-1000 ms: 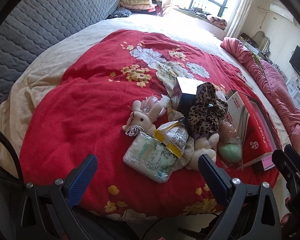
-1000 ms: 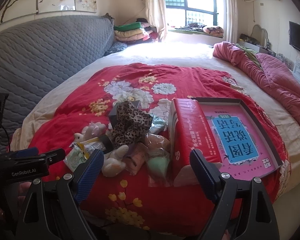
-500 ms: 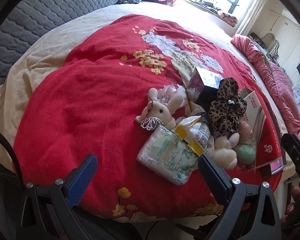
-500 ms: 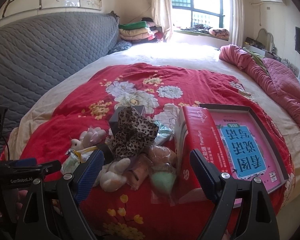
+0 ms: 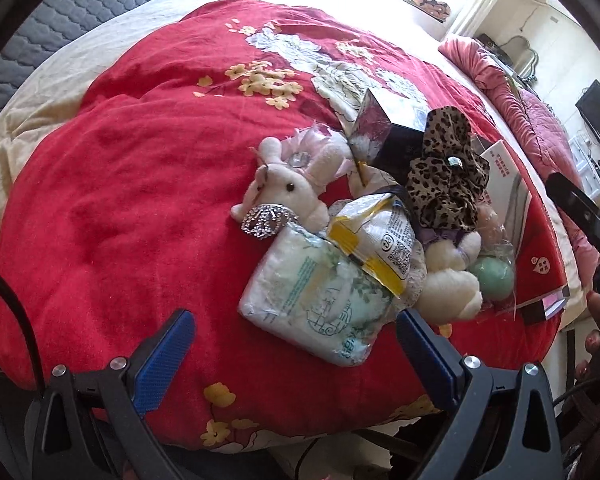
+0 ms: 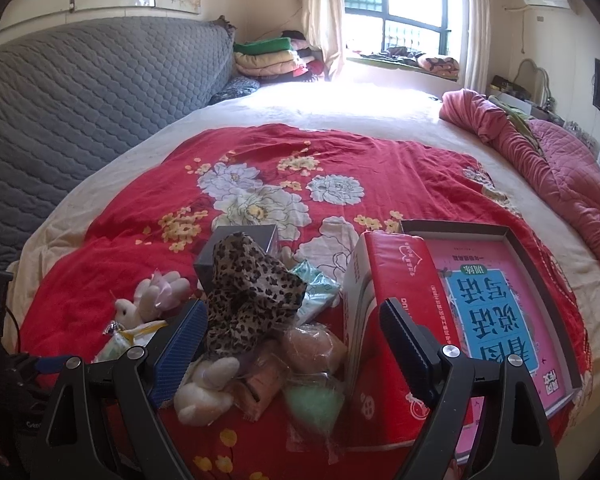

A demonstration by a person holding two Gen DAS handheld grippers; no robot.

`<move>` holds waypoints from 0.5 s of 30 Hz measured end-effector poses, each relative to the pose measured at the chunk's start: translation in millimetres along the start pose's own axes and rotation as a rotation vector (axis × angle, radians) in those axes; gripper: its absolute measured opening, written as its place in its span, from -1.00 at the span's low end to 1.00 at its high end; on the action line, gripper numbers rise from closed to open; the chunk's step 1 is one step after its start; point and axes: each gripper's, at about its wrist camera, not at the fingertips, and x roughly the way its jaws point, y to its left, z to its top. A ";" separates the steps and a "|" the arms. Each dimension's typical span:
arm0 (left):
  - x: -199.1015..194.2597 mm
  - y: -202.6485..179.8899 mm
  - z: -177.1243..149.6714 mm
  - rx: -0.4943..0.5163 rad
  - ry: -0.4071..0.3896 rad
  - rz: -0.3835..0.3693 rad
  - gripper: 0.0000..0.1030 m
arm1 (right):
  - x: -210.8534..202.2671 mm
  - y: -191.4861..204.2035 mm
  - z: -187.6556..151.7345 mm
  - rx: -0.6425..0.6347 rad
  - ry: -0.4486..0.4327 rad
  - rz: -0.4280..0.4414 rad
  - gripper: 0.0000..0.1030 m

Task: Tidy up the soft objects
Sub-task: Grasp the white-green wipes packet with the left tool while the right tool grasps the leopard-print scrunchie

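While both grippers hang with fingers spread and nothing between them, the job looks to be at its reaching stage: the left gripper (image 5: 294, 354) sits just near of the tissue pack (image 5: 320, 300) at the left of the heap on the red quilt (image 5: 120, 200). Next it needs to drop over that pack, clear of the white bunny (image 5: 288, 196) and yellow packet (image 5: 376, 240) touching it. Rightward, the right gripper (image 6: 294, 340) faces the leopard scrunchie (image 6: 252, 292), crowded by the red box (image 6: 396, 320).
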 end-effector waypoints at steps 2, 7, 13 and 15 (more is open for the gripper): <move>5.3 -4.6 2.2 0.026 0.012 0.018 0.96 | 5.5 -0.1 2.5 -0.004 0.005 0.003 0.72; 16.6 -17.7 2.2 0.096 0.044 0.042 0.96 | 25.4 2.7 9.6 -0.027 0.042 0.014 0.72; 28.9 -24.6 -0.5 0.139 0.070 0.085 0.96 | 60.3 23.2 20.2 -0.137 0.115 0.031 0.72; 29.7 -20.6 0.6 0.122 0.066 0.072 0.96 | 75.7 31.2 19.8 -0.187 0.155 0.022 0.72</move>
